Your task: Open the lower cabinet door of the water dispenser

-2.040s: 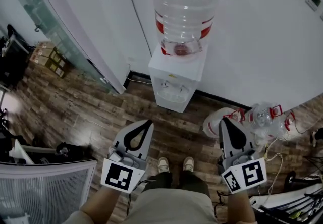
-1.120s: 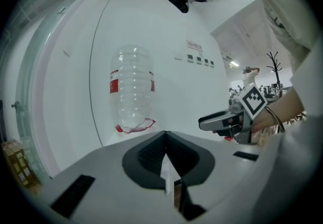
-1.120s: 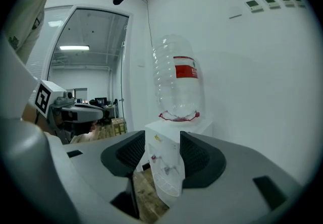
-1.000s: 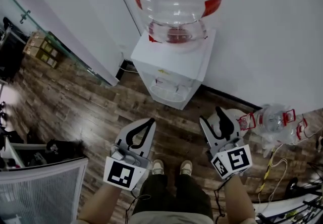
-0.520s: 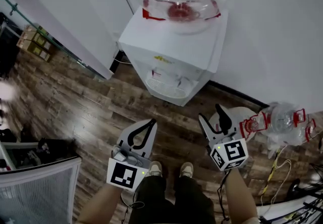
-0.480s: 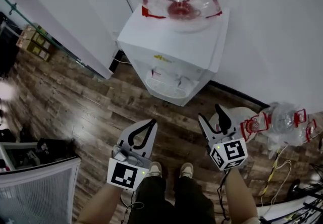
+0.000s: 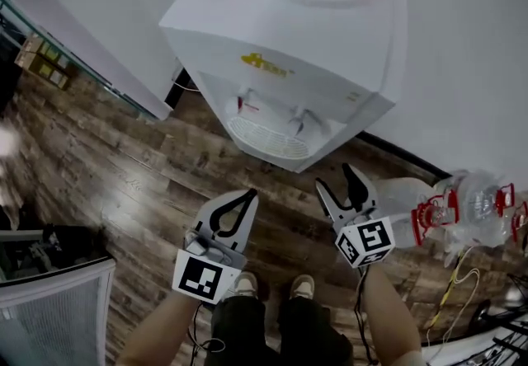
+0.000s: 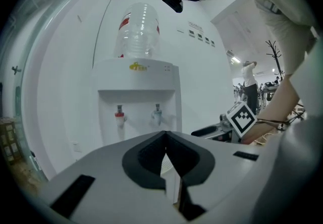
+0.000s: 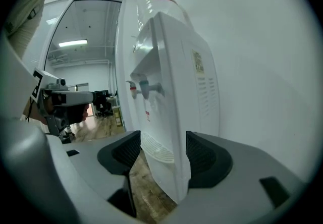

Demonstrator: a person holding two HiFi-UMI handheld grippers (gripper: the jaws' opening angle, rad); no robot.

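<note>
Across the lower half of the head view runs a dark wood-plank floor (image 7: 107, 158). At upper centre stands the white box-shaped water dispenser (image 7: 289, 35), its lower cabinet door out of sight from above. Lower centre, the grey left gripper (image 7: 247, 194) has its jaws together, empty. Just right, the grey right gripper (image 7: 336, 179) holds its jaws apart, empty.

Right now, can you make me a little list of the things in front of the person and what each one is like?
Water dispenser: white, standing against the wall
Bottle: clear, upside down on top of the dispenser
Red tap: left of the blue tap
Left gripper: jaws together, holding nothing
Right gripper: jaws apart, holding nothing, not touching the dispenser
Floor: brown wood
</note>
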